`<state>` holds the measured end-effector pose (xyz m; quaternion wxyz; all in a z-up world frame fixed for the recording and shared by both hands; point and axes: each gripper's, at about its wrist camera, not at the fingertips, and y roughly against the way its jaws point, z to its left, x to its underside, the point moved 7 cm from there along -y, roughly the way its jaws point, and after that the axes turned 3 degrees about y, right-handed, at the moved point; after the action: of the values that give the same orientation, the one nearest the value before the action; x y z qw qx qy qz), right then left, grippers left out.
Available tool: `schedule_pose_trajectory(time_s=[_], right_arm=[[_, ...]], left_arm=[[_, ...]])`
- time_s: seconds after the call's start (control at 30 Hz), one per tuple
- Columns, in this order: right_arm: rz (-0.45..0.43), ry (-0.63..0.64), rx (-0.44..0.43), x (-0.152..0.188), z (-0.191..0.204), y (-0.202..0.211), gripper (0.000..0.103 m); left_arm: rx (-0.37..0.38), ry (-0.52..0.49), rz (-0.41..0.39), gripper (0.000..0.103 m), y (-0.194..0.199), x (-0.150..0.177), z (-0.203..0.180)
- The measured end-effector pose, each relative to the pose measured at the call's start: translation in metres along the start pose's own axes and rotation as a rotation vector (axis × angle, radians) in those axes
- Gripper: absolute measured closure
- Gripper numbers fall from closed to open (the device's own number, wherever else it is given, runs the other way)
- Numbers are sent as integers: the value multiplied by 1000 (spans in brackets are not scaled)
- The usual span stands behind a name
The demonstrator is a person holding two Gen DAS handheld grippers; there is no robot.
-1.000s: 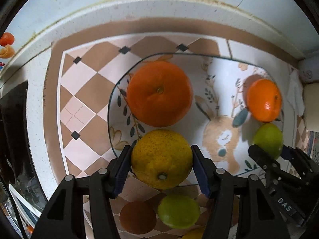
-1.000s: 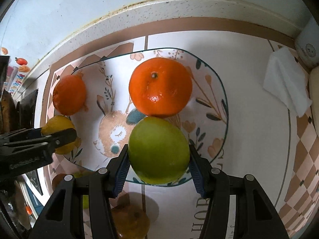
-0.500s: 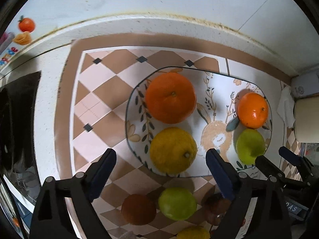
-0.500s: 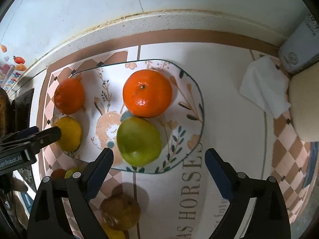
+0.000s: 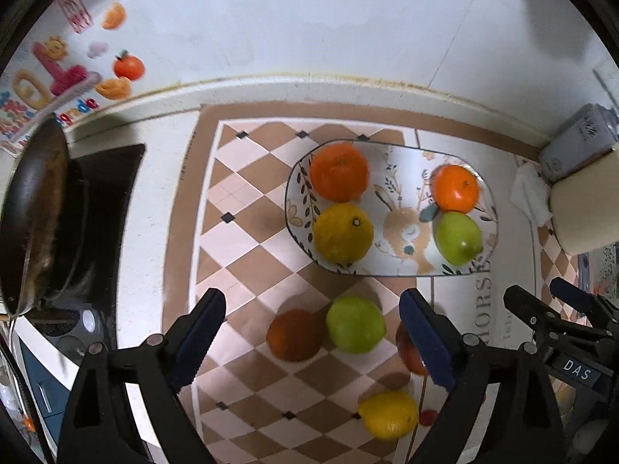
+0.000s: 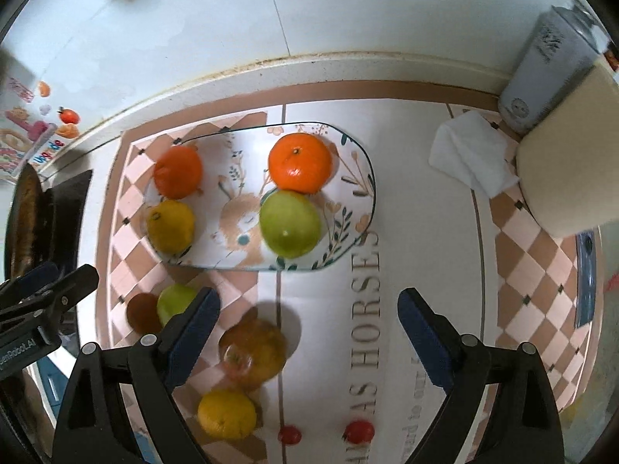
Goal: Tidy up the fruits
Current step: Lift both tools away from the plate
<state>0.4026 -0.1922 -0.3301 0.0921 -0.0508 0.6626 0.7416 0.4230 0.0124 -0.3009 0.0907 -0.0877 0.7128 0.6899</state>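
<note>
A patterned plate (image 5: 402,201) (image 6: 348,178) holds two oranges (image 5: 339,172) (image 5: 454,188), a yellow citrus (image 5: 343,232) (image 6: 170,226) and a green fruit (image 5: 458,237) (image 6: 290,223). On the mat in front lie a green fruit (image 5: 355,324) (image 6: 174,301), a brown fruit (image 5: 294,334), a reddish fruit (image 5: 410,352) (image 6: 253,353) and a lemon (image 5: 389,414) (image 6: 227,413). My left gripper (image 5: 313,338) is open and empty above the loose fruits. My right gripper (image 6: 309,336) is open and empty, below the plate.
A dark pan (image 5: 35,208) sits on a stove at the left. A folded white cloth (image 6: 470,152), a grey canister (image 6: 549,65) and a cream container (image 6: 572,166) stand at the right. Two small red fruits (image 6: 290,434) (image 6: 359,431) lie near the front edge.
Both grippers let go of their fruits, the yellow citrus and the green fruit, onto the plate, opened wide and pulled back and up from the plate.
</note>
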Motion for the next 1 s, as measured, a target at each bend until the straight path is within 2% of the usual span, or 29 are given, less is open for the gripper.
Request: schedule_pose_trajectory(time_s=[0.27,0.63,0.83,1.0], right_arm=[[-83,6,0,29,10,59,8],[-197,36,10,48,31,127,8],[-212,21,-4,47,35,134,8],[-180,-11,-72,39,35,108,8]], left_arm=[[34,-26,-91,11,55,22,-5],[59,-51,-210,11,114,41,-6],[52,-39,-221,11,114,39,-2],[25,-27,-180,9,87,31,3]])
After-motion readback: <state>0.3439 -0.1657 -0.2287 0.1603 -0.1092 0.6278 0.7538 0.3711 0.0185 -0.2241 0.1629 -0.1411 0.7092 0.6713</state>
